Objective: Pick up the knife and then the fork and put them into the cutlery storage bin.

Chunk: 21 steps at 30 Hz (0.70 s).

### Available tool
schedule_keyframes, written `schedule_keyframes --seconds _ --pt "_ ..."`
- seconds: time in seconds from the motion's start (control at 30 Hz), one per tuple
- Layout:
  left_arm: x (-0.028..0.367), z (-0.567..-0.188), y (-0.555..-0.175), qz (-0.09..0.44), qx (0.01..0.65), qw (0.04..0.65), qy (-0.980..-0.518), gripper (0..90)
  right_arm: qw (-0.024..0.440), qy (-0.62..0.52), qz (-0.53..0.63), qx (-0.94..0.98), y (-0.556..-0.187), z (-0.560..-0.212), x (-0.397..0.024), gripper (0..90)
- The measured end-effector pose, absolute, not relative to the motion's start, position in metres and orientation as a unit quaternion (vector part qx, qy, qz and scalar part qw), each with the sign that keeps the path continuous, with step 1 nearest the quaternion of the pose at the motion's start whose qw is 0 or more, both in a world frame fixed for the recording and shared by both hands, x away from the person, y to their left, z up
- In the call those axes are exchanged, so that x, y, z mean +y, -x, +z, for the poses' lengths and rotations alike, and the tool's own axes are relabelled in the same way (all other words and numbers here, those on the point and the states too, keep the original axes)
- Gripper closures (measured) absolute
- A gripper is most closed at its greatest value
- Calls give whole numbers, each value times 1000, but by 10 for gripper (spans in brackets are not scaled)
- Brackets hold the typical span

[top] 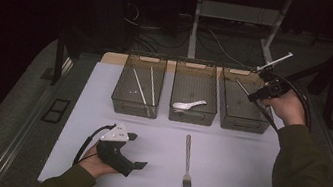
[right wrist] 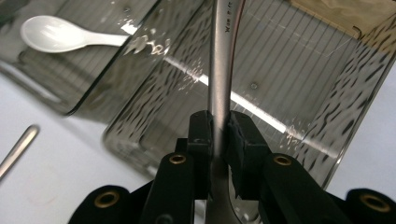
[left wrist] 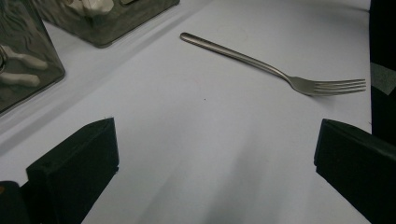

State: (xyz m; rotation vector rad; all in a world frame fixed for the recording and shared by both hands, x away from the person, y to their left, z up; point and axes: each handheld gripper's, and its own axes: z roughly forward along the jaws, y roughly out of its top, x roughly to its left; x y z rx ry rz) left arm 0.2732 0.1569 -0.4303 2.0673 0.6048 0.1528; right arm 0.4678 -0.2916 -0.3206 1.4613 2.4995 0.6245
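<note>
My right gripper point(top: 254, 95) point(right wrist: 219, 128) is shut on the handle of a steel utensil point(right wrist: 219, 60), held over the right smoked-plastic bin point(top: 245, 128). The handle point(top: 242, 87) slants down into that bin; the utensil's head is hidden under the jaws. A steel fork point(top: 187, 162) point(left wrist: 280, 70) lies on the white table, tines toward the front edge. My left gripper point(top: 137, 150) point(left wrist: 215, 168) rests on the table at the front left, open with nothing between its jaws, pointing toward the fork.
Three bins stand in a row at the back. The left bin point(top: 134, 111) holds chopsticks point(top: 140, 87). The middle bin point(top: 190, 120) holds a white spoon point(top: 189, 105) point(right wrist: 51, 35). A person's hands and dark sleeves hold both grippers.
</note>
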Motion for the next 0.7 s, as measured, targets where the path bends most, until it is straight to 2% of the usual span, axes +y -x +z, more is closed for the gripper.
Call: schedule_keyframes --seconds 0.33,0.7 --pt "158 -430 -273 62 249 474 -842 0 87 -499 191 841 -508 -333 -285 792" --pt "158 -429 -273 61 248 477 -841 0 86 -505 167 843 -530 -360 -275 792"
